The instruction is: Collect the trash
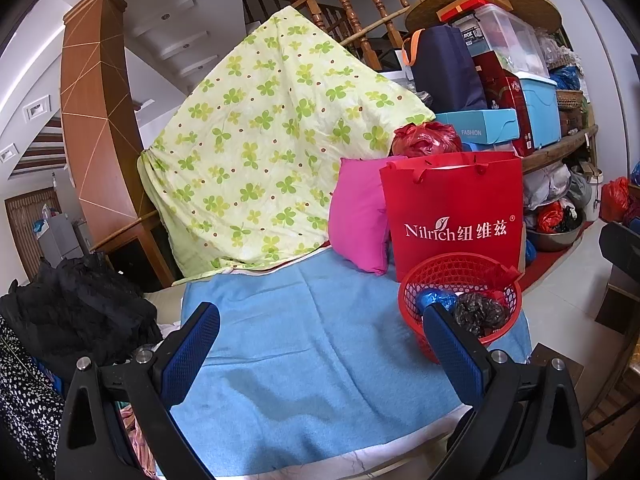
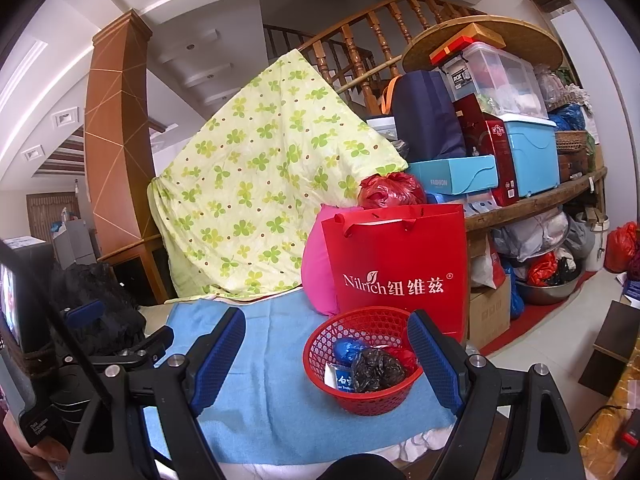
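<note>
Red plastic mesh basket (image 2: pixel 362 364) stands on the light blue towel (image 2: pixel 264 368) spread over the surface, just in front of a red paper gift bag with white lettering (image 2: pixel 394 264). Inside it lie a crumpled black plastic bag (image 2: pixel 376 368), a blue plastic wad (image 2: pixel 348 350) and a small white-and-blue packet (image 2: pixel 340 380). Both the left gripper (image 1: pixel 320 328) and right gripper (image 2: pixel 326 332) hang with jaws wide and empty above the towel.

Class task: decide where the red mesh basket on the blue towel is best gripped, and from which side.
Probably the near rim of the red mesh basket, approached from above, one finger inside and one outside: the wall is thin and upright, the top open. The body looks too wide, and the red paper bag crowds the far side.
</note>
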